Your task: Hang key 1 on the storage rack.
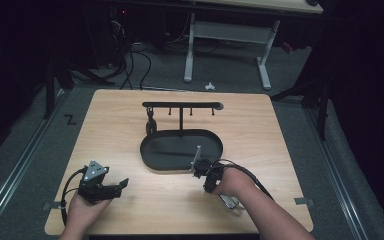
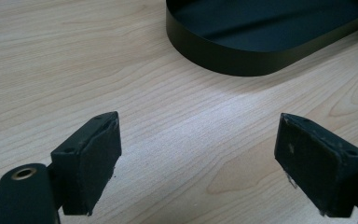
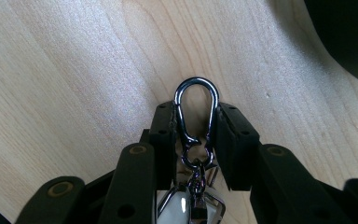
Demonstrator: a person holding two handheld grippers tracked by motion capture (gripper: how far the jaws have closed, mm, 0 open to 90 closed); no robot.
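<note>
Right hand-held gripper (image 3: pixel 196 126): pads pressed against both sides of a dark metal carabiner clip (image 3: pixel 196 109), whose rounded end stands out past the fingertips; a swivel link and a shiny keychain piece (image 3: pixel 189 205) trail back between the jaws. In the high view this right hand-held gripper (image 1: pixel 203 170) sits near the right part of the worktop (image 1: pixel 260 150), just at the near right rim of the black oval tray (image 1: pixel 152 160). From the tray rises a black T-shaped hanger stand (image 1: pixel 182 106) with small pegs under its bar, and a dark item (image 1: pixel 150 122) hangs at its left end. Left hand-held gripper (image 2: pixel 198 158): pads spread wide over bare wood, pinching nothing, near the left corner of the worktop, well apart from the tray.
</note>
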